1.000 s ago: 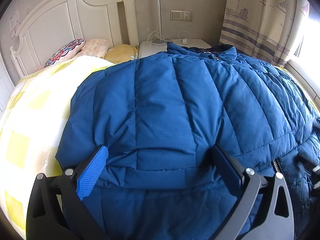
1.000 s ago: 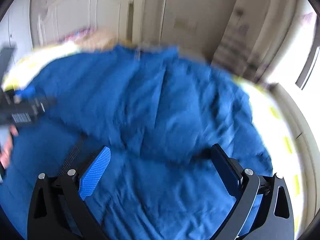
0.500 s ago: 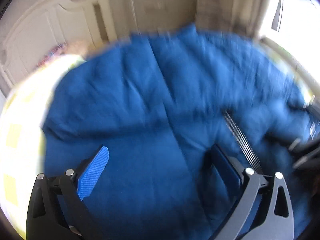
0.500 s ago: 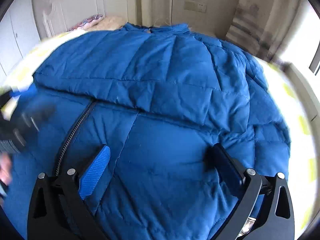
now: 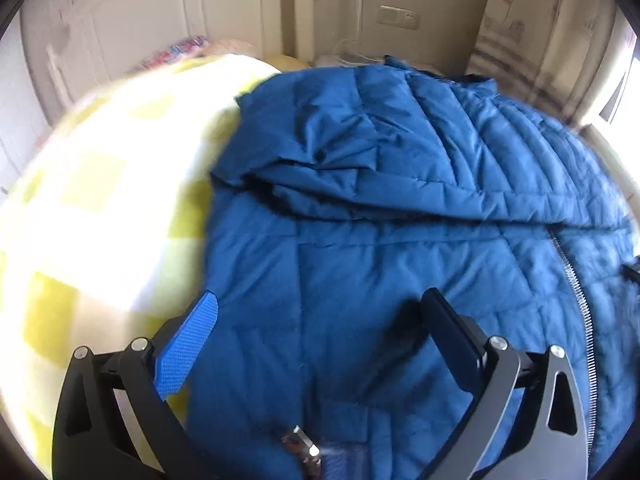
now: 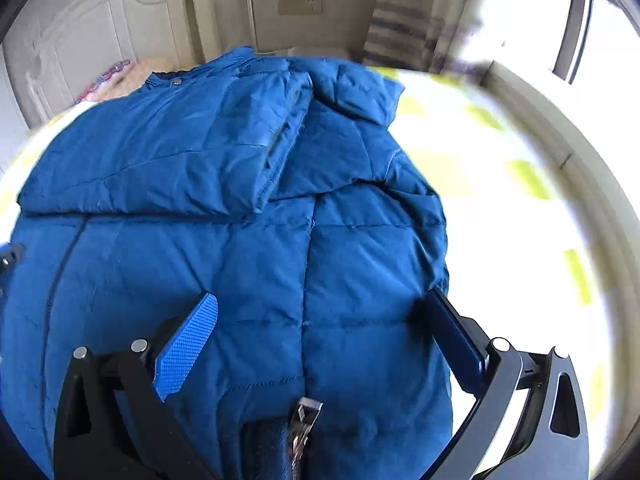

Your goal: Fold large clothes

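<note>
A large blue quilted down jacket (image 5: pixel 400 208) lies spread on the bed, its far part folded over the body in a thick layer (image 6: pixel 168 160). A zipper (image 5: pixel 576 296) runs down its right side in the left wrist view. My left gripper (image 5: pixel 320 316) stands open just above the jacket's near left part, by its left edge. My right gripper (image 6: pixel 320 312) is open over the jacket's near right part, its right finger at the jacket's edge. Neither holds fabric.
The bed has a yellow-and-white checked cover (image 5: pixel 92 216), also seen to the right (image 6: pixel 500 208). A white headboard (image 5: pixel 132 20), pillows (image 6: pixel 108 80), a nightstand and a striped curtain (image 5: pixel 516 24) stand beyond. A window (image 6: pixel 592 28) is at the right.
Both grippers have swung apart toward the jacket's near corners: the left one to the left edge, the right one to the right edge. The folded-over layer stays put.
</note>
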### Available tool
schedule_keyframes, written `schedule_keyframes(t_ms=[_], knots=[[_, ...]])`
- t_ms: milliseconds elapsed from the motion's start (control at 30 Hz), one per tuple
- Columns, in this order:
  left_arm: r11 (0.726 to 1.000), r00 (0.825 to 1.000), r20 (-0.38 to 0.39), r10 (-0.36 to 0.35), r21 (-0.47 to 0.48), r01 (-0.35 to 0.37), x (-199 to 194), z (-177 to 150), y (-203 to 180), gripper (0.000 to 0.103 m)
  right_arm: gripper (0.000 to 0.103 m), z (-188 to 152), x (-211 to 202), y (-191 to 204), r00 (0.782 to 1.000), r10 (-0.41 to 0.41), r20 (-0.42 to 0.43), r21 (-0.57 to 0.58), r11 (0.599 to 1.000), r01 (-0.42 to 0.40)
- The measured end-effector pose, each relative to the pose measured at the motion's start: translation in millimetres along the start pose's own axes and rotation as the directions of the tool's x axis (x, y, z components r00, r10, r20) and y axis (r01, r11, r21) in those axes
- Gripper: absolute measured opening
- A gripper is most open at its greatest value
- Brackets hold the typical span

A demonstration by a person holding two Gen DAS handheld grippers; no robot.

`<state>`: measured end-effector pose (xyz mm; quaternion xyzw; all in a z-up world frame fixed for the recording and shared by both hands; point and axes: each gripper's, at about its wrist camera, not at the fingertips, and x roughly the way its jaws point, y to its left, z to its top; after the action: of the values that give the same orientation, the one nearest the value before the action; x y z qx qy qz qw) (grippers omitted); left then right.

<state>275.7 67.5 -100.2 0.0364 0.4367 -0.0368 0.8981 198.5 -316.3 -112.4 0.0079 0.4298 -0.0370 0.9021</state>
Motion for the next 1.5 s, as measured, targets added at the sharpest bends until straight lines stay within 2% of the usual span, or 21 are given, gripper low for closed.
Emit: schedule_keyframes(t_ms=[33,67,100,167,233,300,400,567,667,767,800,867,900,967,1033,1133,1167,1200,1333,1433,1500], knots=[[1.000,1.000,0.025,-0.003,0.004,0.003,-9,-2,-4,0.101,0.098,-3,-15,11,0.998,0.042,0.040,-0.033,0.999,-0.040],[0.998,0.997,0.060,-0.056,0.013,0.055,-23,-6,-13,0.101,0.098,-7,-28,25,0.995,0.079,0.066,-0.077,0.994,-0.073],[0.994,0.990,0.085,-0.108,0.031,0.106,-36,-10,-24,0.101,0.098,-12,-33,35,0.993,0.096,0.068,-0.115,0.989,-0.088],[0.985,0.983,0.101,-0.154,0.099,0.144,-50,-18,-49,0.101,0.098,-22,-36,62,0.991,0.131,0.034,-0.207,0.971,-0.121],[0.972,0.985,0.063,-0.163,0.183,0.149,-48,-34,-71,0.101,0.098,-38,-26,89,0.988,0.150,-0.024,-0.282,0.947,-0.151],[0.960,0.993,-0.013,-0.115,0.256,0.114,-24,-48,-95,0.101,0.098,-43,-17,95,0.991,0.127,-0.031,-0.282,0.951,-0.131],[0.968,0.985,-0.028,-0.169,0.183,0.171,-19,-44,-82,0.101,0.097,-38,-17,82,0.986,0.156,-0.063,-0.241,0.956,-0.167],[0.991,0.996,0.055,-0.069,0.122,0.062,-45,-55,-46,0.101,0.097,-45,-50,47,0.996,0.090,0.010,-0.202,0.976,-0.086],[0.998,0.999,0.041,-0.021,0.067,0.018,-47,-68,-18,0.101,0.097,-60,-49,21,0.996,0.085,-0.002,-0.178,0.980,-0.084],[0.996,0.997,-0.008,-0.080,-0.038,0.080,-37,-67,5,0.101,0.098,-74,-35,2,0.993,0.116,-0.023,-0.123,0.985,-0.118],[0.996,0.998,-0.002,-0.066,-0.053,0.066,-38,-65,6,0.101,0.098,-73,-38,3,0.995,0.096,-0.021,-0.124,0.987,-0.098],[0.999,0.999,0.033,-0.006,-0.031,0.007,-48,-66,-1,0.101,0.097,-72,-45,11,1.000,0.029,0.009,-0.132,0.991,-0.027],[1.000,0.998,0.069,-0.002,-0.012,0.003,-60,-68,-8,0.101,0.097,-73,-54,17,0.998,0.050,0.034,-0.137,0.989,-0.045],[0.995,0.988,0.116,-0.101,0.030,0.098,-88,-77,-21,0.101,0.097,-79,-71,38,0.986,0.158,0.058,-0.182,0.973,-0.145],[0.980,0.976,0.115,-0.186,0.092,0.176,-102,-85,-41,0.101,0.097,-85,-80,64,0.975,0.213,0.060,-0.263,0.946,-0.190],[0.952,0.971,0.015,-0.239,0.203,0.231,-95,-105,-82,0.101,0.098,-99,-69,99,0.957,0.287,-0.037,-0.361,0.889,-0.281],[0.947,0.976,-0.026,-0.215,0.237,0.215,-82,-111,-93,0.101,0.098,-102,-58,108,0.963,0.260,-0.066,-0.381,0.886,-0.265],[0.949,0.981,0.000,-0.194,0.254,0.187,-79,-114,-96,0.101,0.098,-103,-57,107,0.962,0.269,-0.053,-0.371,0.889,-0.269],[0.951,0.976,-0.015,-0.216,0.225,0.213,-81,-111,-85,0.101,0.098,-97,-57,92,0.961,0.266,-0.073,-0.336,0.901,-0.275],[0.970,0.985,0.047,-0.163,0.189,0.152,-96,-114,-65,0.101,0.098,-96,-69,69,0.966,0.254,-0.045,-0.292,0.921,-0.256],[0.983,0.992,0.065,-0.109,0.153,0.098,-99,-121,-45,0.101,0.098,-102,-68,50,0.980,0.198,-0.031,-0.262,0.944,-0.200]])
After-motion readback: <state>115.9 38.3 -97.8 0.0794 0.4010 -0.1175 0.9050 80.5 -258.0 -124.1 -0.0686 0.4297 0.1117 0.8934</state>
